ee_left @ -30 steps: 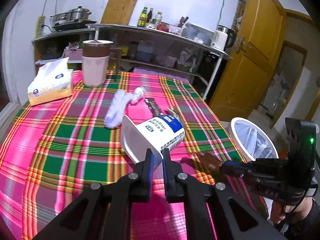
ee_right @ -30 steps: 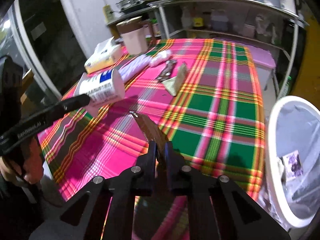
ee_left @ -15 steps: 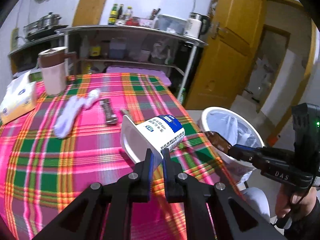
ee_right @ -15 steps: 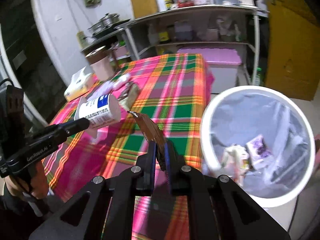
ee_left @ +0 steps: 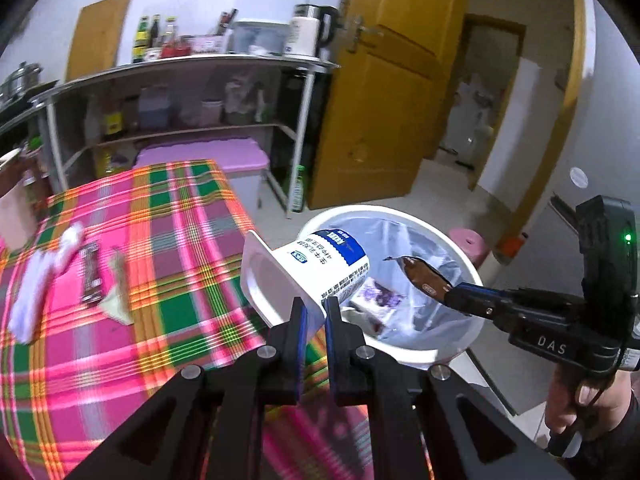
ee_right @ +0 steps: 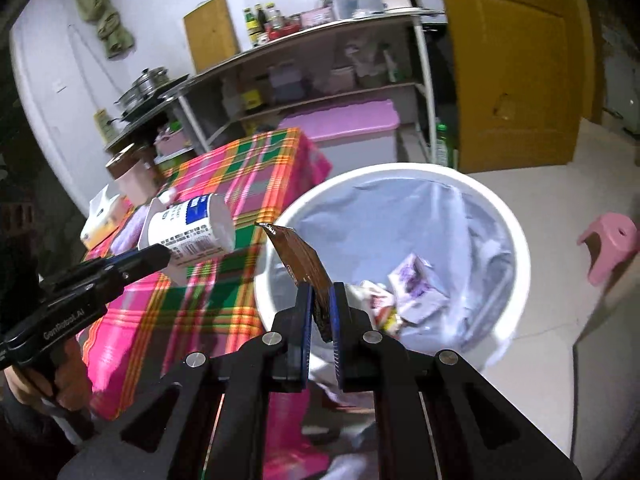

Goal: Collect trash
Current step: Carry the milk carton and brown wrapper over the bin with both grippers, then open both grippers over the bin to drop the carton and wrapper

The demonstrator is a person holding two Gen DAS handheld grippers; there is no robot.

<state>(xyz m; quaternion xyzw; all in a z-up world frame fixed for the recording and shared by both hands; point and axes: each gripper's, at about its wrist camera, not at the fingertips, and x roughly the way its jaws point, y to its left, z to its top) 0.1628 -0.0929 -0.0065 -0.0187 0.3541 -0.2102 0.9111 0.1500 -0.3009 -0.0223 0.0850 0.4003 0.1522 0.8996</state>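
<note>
Left tool [ee_left: 313, 310] pinches the rim of a white yogurt cup [ee_left: 308, 270]; right tool [ee_right: 320, 304] pinches a brown wrapper [ee_right: 300, 258] above the lined trash bin [ee_right: 516, 240] beside the table [ee_left: 120, 340].

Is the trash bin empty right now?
No, the bin already holds trash: a purple-and-white packet and other crumpled wrappers lie at the bottom of its liner in the right wrist view.

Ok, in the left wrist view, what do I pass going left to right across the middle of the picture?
White tissue wad → dark wrapper on the plaid tablecloth → yogurt cup held by the left gripper → brown wrapper over the white trash bin → right gripper.
</note>
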